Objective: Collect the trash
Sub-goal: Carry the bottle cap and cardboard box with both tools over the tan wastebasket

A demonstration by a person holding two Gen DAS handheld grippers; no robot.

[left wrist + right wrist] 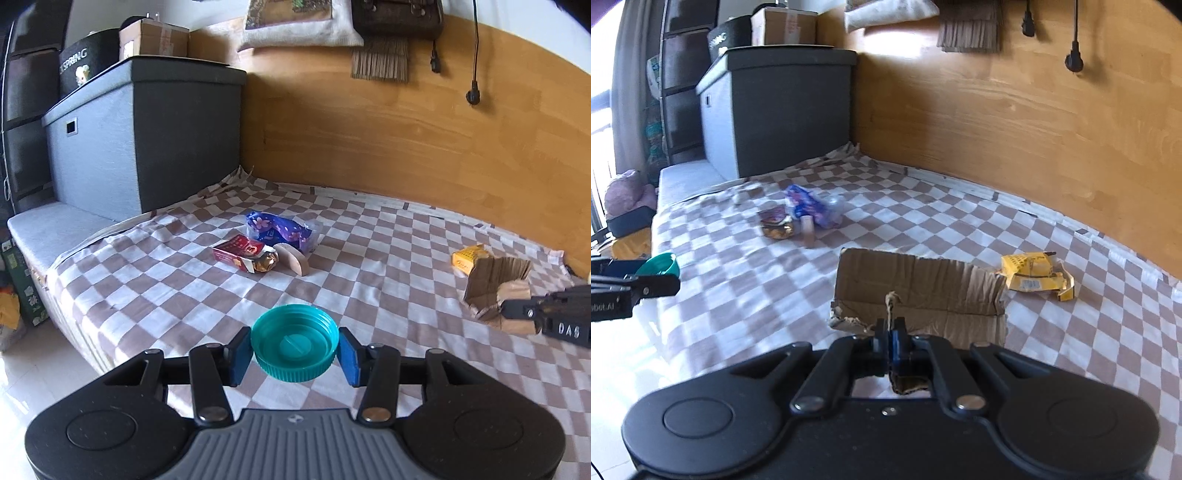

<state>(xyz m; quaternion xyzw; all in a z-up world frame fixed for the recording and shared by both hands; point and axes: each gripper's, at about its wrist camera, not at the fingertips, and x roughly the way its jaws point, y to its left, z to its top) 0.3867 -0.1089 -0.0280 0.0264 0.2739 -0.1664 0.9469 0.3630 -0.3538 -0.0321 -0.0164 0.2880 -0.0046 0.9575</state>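
- Left wrist view: a teal cap (pixel 294 347) is clamped between the blue pads of the left gripper (pixel 294 350), open side up and off the bed (pixel 388 258); the jaws are closed on its ribbed rim, and it is judged to be held for carrying off as trash.
- Near the middle of the bed, toward its head end, a red packet (pixel 245 255), a blue wrapper (pixel 280 229) and a small wooden piece (pixel 293 259) are left in one cluster, touching or nearly so.
- Toward the wall edge a yellow box (pixel 467 258) is seen just behind a torn cardboard piece (pixel 495 291), which is pinched at its near edge by the right gripper (pixel 517 310).
- A grey storage box (pixel 147 140) stands at the head end; nothing lies between the gripper and the cluster.
- Right wrist view: the jaws of the right gripper (pixel 892 345) are shut tight on a torn flap of the cardboard (pixel 919 291), which looks lifted by one edge so it can be taken away.
- The yellow box (pixel 1036 275), crumpled, lies just beside the cardboard toward the wall edge; the cluster (pixel 803 216) is blurred but lies well apart, further up the bed.
- The left gripper with the cap (pixel 663 266) is seen at the outer edge of the bed.
- Three or four pieces are judged yet to be collected; no bin is seen.
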